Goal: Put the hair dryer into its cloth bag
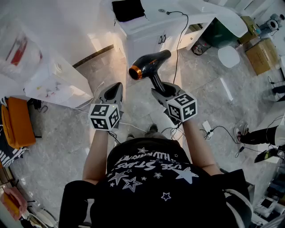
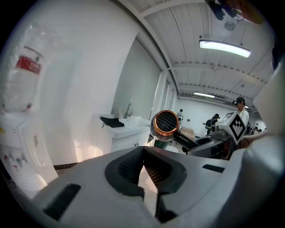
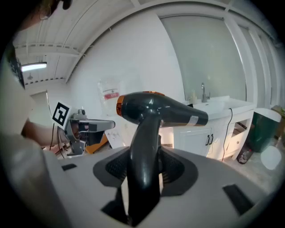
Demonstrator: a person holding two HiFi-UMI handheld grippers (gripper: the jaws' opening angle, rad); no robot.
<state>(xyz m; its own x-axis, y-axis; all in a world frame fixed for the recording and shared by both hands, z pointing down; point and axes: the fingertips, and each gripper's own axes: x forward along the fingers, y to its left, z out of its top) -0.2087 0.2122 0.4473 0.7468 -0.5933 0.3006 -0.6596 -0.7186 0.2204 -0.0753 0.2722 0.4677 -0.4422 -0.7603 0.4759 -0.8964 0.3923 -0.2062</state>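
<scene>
A black hair dryer point(image 1: 149, 64) with a copper-ringed nozzle hangs in the air above the floor. My right gripper point(image 1: 161, 89) is shut on its handle, and the nozzle points left. In the right gripper view the handle point(image 3: 143, 156) stands upright between the pads, with the body point(image 3: 160, 111) lying across above it. To the left of the dryer my left gripper point(image 1: 116, 87) is shut and holds nothing. From the left gripper view its closed jaws point(image 2: 143, 167) sit below the dryer's nozzle point(image 2: 165, 126). A black cloth piece point(image 1: 127, 9), perhaps the bag, lies on the white cabinet top.
A white sink cabinet point(image 1: 147, 31) stands ahead, with a black cord point(image 1: 180, 40) hanging down its front. A green bin point(image 1: 220, 33), a white round seat point(image 1: 229, 55) and a cardboard box point(image 1: 262, 53) are at the right. A white appliance point(image 1: 58, 82) and an orange case point(image 1: 18, 122) are at the left. Cables point(image 1: 213, 131) lie on the floor.
</scene>
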